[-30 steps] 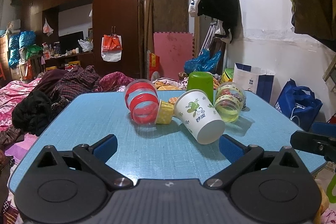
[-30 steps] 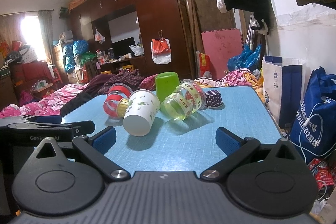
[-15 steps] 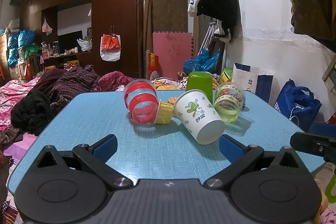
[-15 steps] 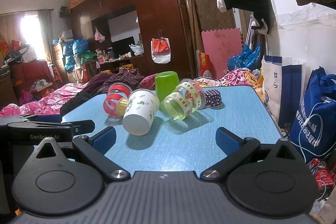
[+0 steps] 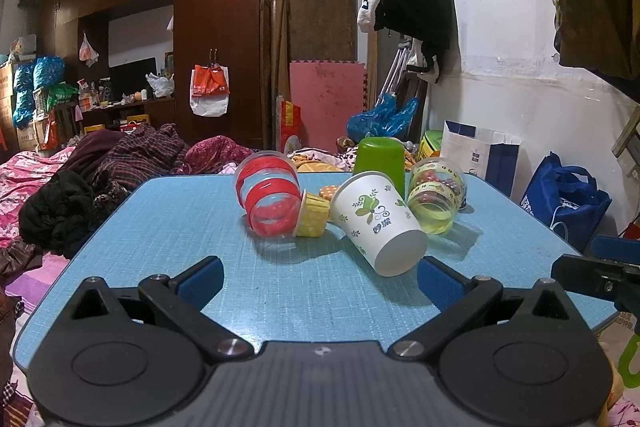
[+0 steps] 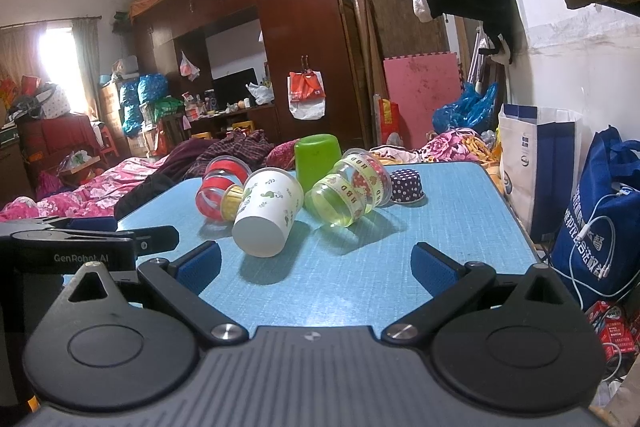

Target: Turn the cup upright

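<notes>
cups down on the blue table

saw the white paper cup (image 5: 376, 225) lying tipped on its side mid-table (image 5: 180, 227), base end pointing at the cameras. leaned against a red-striped clear cup (image 5: 270, 203) and a small yellow cup (image 5: 314, 213), with a green cup (image 5: 378, 157) standing mouth-down behind. left tool (image 5: 319, 277) and right tool (image 6: 316, 261) both spread wide, gripping nothing, short of the cups.
</notes>
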Demonstrator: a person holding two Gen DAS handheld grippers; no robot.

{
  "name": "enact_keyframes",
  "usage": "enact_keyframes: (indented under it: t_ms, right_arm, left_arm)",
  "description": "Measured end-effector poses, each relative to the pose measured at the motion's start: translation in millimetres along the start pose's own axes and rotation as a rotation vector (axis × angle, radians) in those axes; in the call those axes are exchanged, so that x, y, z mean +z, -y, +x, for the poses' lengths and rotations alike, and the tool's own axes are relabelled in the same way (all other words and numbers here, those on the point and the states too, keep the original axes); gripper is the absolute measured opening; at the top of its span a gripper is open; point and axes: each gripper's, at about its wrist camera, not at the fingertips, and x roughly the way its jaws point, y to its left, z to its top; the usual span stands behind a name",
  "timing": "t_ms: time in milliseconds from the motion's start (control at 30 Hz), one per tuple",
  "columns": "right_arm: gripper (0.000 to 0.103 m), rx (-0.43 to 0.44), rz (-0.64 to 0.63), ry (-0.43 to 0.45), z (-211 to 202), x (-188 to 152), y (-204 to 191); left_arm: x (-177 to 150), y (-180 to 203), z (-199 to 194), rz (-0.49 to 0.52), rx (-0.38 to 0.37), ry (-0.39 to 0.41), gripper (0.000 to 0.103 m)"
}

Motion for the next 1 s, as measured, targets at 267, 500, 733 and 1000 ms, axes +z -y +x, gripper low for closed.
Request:
enact_keyframes:
  t_ms: [267,500,733,1000]
  right_arm:
    - [0.102,-0.001,0.001,0.0,-0.1,0.2,0.1]
    - [0.102,0.0,0.0,0.0,-0.1,0.2,-0.1]
    - [0.102,0.0,0.0,0.0,-0.1,0.2,0.1]
    - [0.102,-0.006,0.006,-0.004,0.1,-0.4,2.0]
  left_arm:
    - [0.9,-1.2,1.1,-0.003,-0.002,-0.001,0.103]
    - [0.3,-1.3,1.7,-0.003,-0.005,-0.002,0.103]
    - [-0.9,-1.4,3.2,-0.003,-0.005,-0.003,0.103]
    - [7.6,-9.8,13.6,-0.03,-0.056,0.0,0.103]
